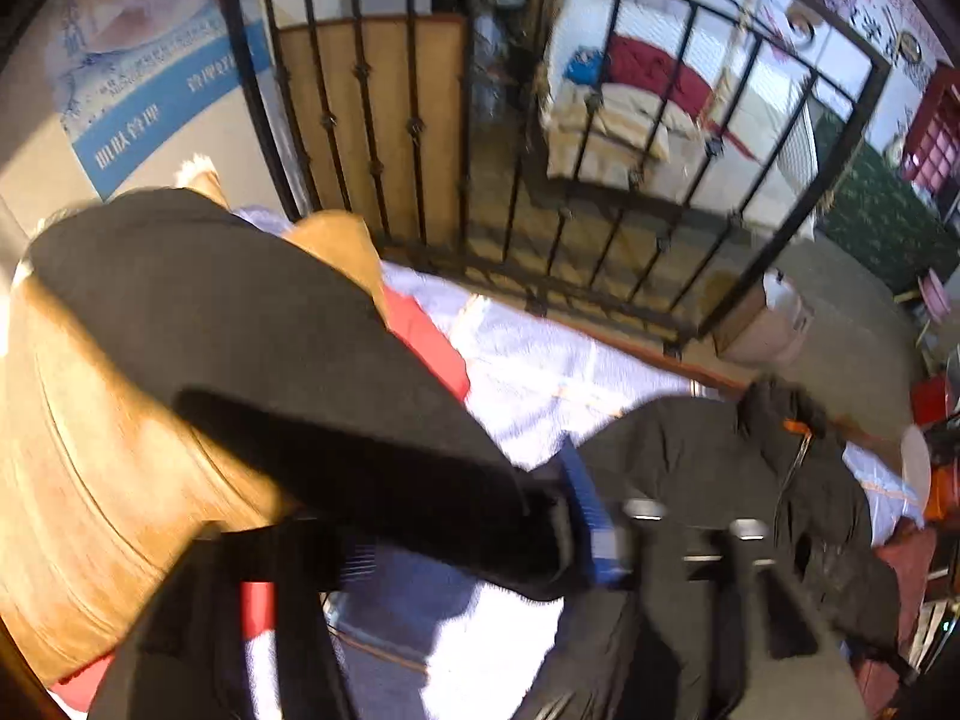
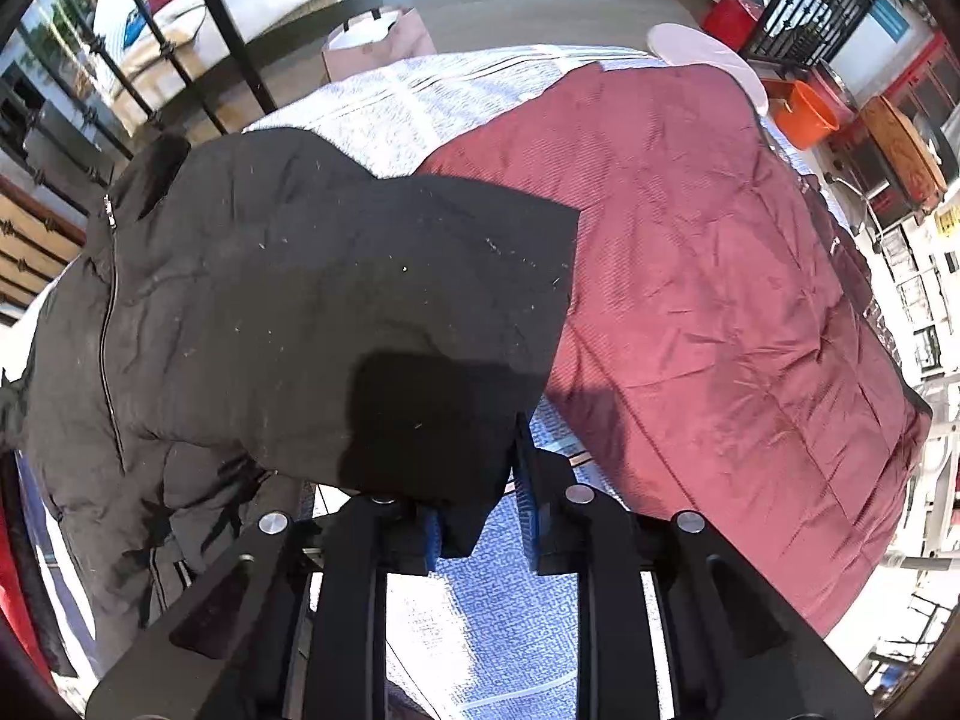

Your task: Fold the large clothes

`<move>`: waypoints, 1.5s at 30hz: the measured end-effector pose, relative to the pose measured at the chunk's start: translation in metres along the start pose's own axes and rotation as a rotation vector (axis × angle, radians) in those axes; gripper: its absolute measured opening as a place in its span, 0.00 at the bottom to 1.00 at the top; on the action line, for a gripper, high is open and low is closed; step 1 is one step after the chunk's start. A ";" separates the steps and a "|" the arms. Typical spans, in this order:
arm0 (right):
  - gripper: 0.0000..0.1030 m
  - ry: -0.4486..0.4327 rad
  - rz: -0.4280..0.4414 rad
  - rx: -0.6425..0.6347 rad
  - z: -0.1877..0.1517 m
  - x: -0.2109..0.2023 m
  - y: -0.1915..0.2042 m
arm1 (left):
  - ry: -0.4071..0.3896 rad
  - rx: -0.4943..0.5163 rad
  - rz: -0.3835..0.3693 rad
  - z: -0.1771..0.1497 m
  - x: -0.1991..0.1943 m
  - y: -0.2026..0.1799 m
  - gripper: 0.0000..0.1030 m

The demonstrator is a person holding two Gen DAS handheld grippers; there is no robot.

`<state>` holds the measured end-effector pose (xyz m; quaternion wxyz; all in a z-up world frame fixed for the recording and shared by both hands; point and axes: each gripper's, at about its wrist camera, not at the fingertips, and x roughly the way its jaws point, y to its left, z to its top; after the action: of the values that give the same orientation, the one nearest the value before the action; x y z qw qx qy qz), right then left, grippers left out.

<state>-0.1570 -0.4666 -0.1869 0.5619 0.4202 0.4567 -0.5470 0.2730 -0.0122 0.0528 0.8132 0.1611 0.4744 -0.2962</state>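
Observation:
A black zip-up jacket [image 2: 270, 300] lies spread on the bed, its collar toward the railing. One corner of it hangs between the fingers of my right gripper [image 2: 480, 525]; a strip of sheet shows between the cloth and the right blue pad, so the jaws stand open. In the blurred left wrist view a long black length of cloth [image 1: 270, 348] stretches from upper left down across my left gripper [image 1: 471, 540]. Those jaws stand wide apart, and the cloth ends at the blue pad. The jacket body [image 1: 720, 480] lies beyond.
A maroon quilt [image 2: 720, 300] covers the right of the white-blue sheet [image 2: 384, 108]. A tan coat [image 1: 108, 450] and red cloth [image 1: 426, 336] lie at the left. A black iron railing [image 1: 540, 180] runs along the bed's far side, with a pink bag [image 1: 768, 324] behind it.

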 end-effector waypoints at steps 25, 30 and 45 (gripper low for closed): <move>0.75 0.291 0.367 -0.285 -0.162 0.020 0.047 | 0.419 0.219 -0.133 -0.251 0.007 -0.026 0.92; 0.68 0.311 0.378 -0.357 -0.167 0.023 0.066 | 0.428 0.190 -0.137 -0.266 0.007 -0.026 0.92; 0.00 0.443 0.321 -0.133 -0.214 0.004 -0.043 | 0.328 0.215 -0.246 -0.225 -0.011 -0.059 0.92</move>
<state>-0.2119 -0.2619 -0.2387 0.5541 0.5585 0.5311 -0.3146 0.0794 0.0684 -0.0486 0.6611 0.2340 0.5819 -0.4117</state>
